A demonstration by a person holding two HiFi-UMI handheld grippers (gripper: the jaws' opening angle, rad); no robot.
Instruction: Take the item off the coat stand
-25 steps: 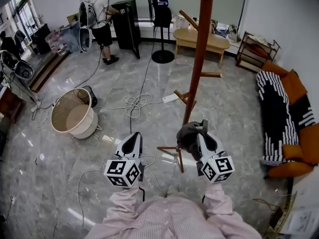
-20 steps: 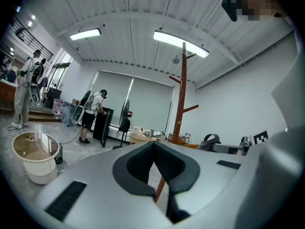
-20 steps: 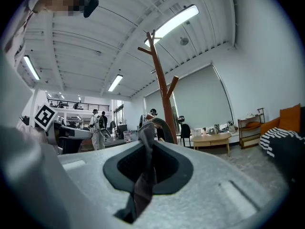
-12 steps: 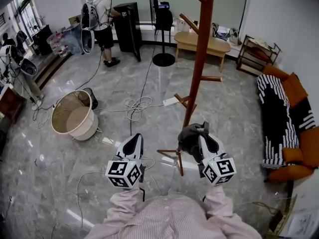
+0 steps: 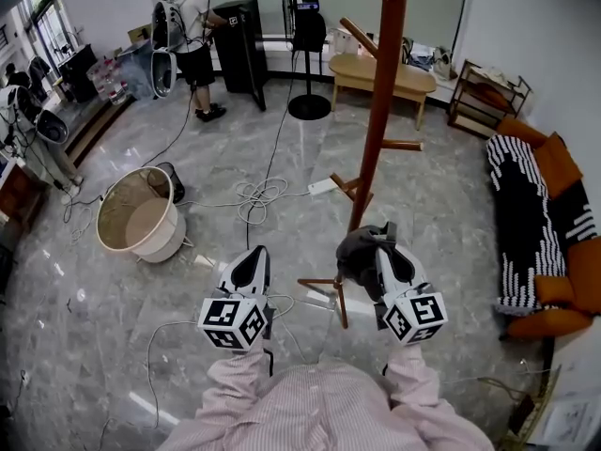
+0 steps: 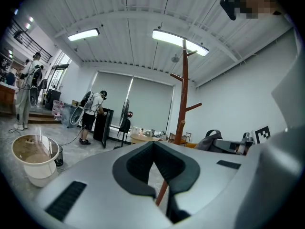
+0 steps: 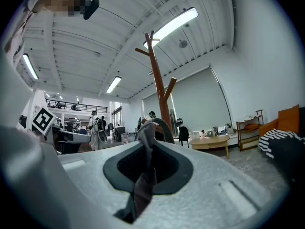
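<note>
R tongs (image 5: 383,235) clamp grey cloth item (image 5: 355,250) nr coat stand (image 5: 380,111); L tongs (image 5: 255,254) closed, empty.

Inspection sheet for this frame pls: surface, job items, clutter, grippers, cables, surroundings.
Surface: grey marble floor, glossy.
Job's things: wooden coat stand upright; grey fabric item pinched by the right gripper, near the stand's lower pegs.
Clutter: beige tub on the floor.
Grippers: right gripper shut on the fabric; left gripper shut, empty.
Cables: coiled cables and a power strip loose on the floor.
Surroundings: orange sofa, wooden table, standing fan, person at a black cabinet.
</note>
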